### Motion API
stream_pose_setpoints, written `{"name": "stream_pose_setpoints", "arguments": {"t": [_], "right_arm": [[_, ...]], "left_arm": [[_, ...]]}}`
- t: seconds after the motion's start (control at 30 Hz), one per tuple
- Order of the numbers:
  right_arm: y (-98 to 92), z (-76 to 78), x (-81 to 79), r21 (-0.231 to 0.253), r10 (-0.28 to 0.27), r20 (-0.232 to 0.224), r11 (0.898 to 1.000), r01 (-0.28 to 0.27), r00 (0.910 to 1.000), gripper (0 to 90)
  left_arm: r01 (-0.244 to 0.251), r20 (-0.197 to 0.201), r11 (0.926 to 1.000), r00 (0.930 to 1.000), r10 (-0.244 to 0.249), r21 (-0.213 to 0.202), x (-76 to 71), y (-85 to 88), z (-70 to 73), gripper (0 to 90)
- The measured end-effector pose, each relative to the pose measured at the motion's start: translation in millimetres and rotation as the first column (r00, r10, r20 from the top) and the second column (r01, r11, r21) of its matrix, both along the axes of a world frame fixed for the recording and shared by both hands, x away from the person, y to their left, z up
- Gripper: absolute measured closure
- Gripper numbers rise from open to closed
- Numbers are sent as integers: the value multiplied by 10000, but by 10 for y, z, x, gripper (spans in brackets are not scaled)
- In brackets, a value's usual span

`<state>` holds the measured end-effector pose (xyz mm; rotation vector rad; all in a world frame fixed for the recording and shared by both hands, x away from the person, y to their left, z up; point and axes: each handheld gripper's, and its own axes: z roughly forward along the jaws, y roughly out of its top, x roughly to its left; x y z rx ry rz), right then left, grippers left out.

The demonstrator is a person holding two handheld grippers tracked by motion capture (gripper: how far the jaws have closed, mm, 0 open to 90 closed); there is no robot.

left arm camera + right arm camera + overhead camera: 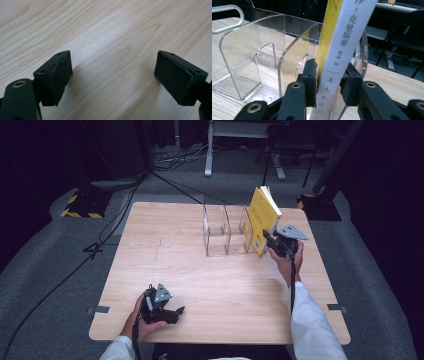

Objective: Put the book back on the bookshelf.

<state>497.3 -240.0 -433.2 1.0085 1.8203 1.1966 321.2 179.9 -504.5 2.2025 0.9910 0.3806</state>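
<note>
A yellow book (264, 215) with a white spine (342, 50) stands tilted in the rightmost slot of a clear acrylic rack (225, 232). My right gripper (272, 240) is at the book's lower near edge. In the right gripper view its jaws (328, 85) straddle the spine, with a thin gap at each pad (310, 77), so it looks open around the book. My left gripper (175, 312) rests low near the table's front edge, held in a hand. It stands wide open (113, 75) over bare wood, nothing between its pads (57, 75).
The rack's two other slots (257, 67) are empty. The wooden table (200, 280) has free room in the middle and left. Cables (100, 245) and stand bases lie on the grey floor beyond the far edge.
</note>
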Motion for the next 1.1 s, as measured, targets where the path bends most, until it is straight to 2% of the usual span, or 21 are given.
{"name": "stream_pose_setpoints", "arguments": {"t": [0.2,0.57,1.1], "right_arm": [[-60,58,-57,-22,-21,60,10000,21,10000,688],[-129,94,-96,-102,82,-118,9999,-83,9999,688],[-204,170,-178,-634,416,-454,9970,-445,9981,688]], "left_arm": [[1,-20,10000,10000,-1,-21,0,-1,-1,153],[51,3,10000,10000,-51,26,7,2,1,153],[51,0,10000,10000,-51,25,7,2,1,152]]}}
